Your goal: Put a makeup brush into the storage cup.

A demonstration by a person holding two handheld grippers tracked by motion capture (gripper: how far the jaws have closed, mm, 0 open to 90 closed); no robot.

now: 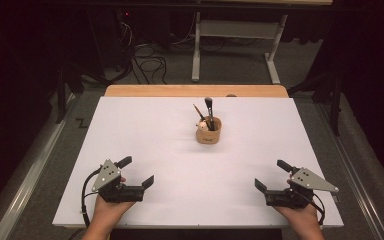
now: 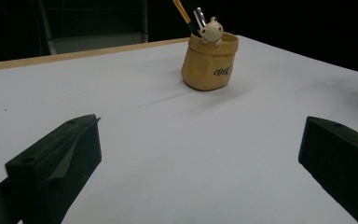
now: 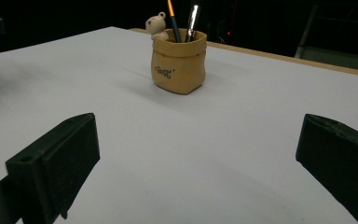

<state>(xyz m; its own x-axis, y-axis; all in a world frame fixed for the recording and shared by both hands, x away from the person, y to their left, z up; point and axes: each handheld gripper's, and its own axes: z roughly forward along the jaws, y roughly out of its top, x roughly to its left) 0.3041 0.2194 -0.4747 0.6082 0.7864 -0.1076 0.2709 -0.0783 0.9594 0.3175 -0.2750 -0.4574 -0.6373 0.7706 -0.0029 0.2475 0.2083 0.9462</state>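
Observation:
A tan pouch-shaped holder (image 1: 209, 132) (image 2: 209, 62) (image 3: 178, 61) stands upright at the middle of the white table top (image 1: 180, 175). A dark makeup brush (image 1: 209, 111), a thin yellow-handled pencil (image 1: 199, 114) and a small pale bear figure (image 2: 211, 31) (image 3: 157, 24) stick out of it. My left gripper (image 1: 136, 172) (image 2: 200, 158) rests open at the front left, far from the holder. At the front right my right gripper (image 1: 271, 174) (image 3: 198, 156) is open too. Nothing lies between either pair of jaws.
A wooden table edge (image 1: 195, 90) runs behind the white top. Beyond it on the floor are cables (image 1: 150, 60) and a white frame's legs (image 1: 196, 50). A metal rail (image 1: 25, 175) runs along the left side.

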